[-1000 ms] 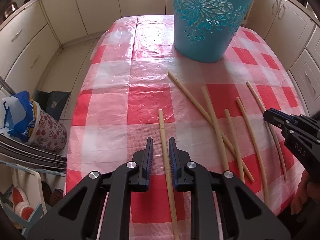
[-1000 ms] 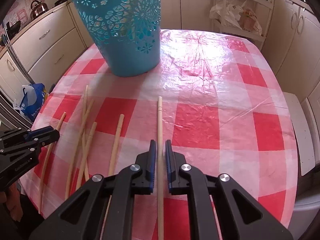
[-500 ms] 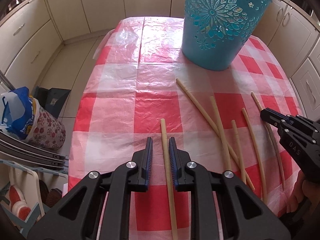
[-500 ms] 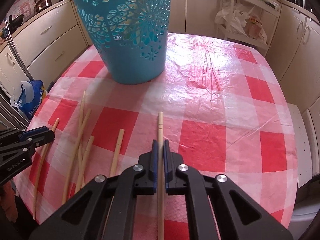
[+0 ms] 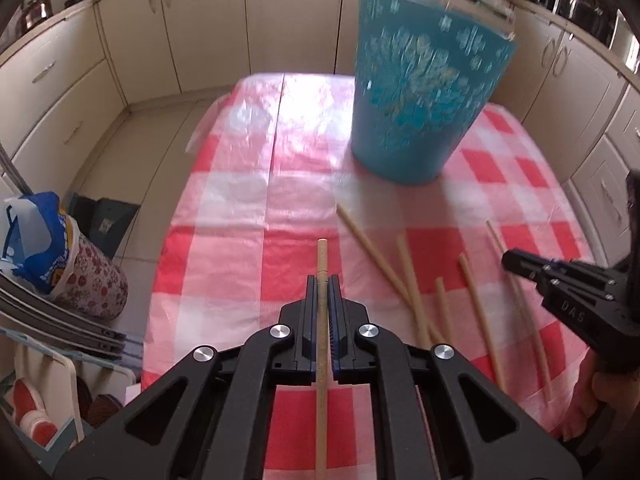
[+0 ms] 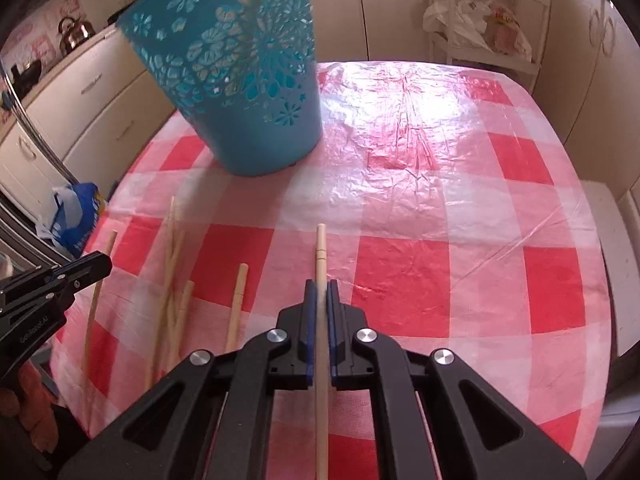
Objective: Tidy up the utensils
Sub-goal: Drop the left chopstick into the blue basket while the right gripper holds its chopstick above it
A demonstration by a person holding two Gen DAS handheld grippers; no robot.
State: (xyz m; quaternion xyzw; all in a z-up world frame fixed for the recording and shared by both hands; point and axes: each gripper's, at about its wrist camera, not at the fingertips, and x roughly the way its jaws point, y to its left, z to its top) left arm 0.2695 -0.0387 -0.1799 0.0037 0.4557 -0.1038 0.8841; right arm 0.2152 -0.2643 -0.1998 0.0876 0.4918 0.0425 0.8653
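Note:
A bamboo chopstick (image 5: 322,254) runs between the pads of my left gripper (image 5: 322,280), whose jaws are closing and press on it, its tip poking out ahead. My right gripper (image 6: 318,284) is shut on a second chopstick (image 6: 320,252) the same way. Several loose chopsticks (image 5: 408,276) lie on the red-checked tablecloth (image 5: 240,216) between the two grippers, also in the right wrist view as loose chopsticks (image 6: 172,280). A blue cut-out basket (image 5: 420,112) stands upright further back, seen as basket (image 6: 240,92) from the right.
In the left wrist view the right gripper (image 5: 510,258) reaches in from the right edge with a hand below it; the left gripper (image 6: 106,264) shows at the left of the other view. A blue-and-white bag (image 5: 36,240) stands on the floor to the left. Cream cabinets ring the table.
The left jaws have shut on the chopstick that lay between them, and that gripper has risen and tipped up toward the basket. The right jaws closed on their chopstick earlier and stay shut.

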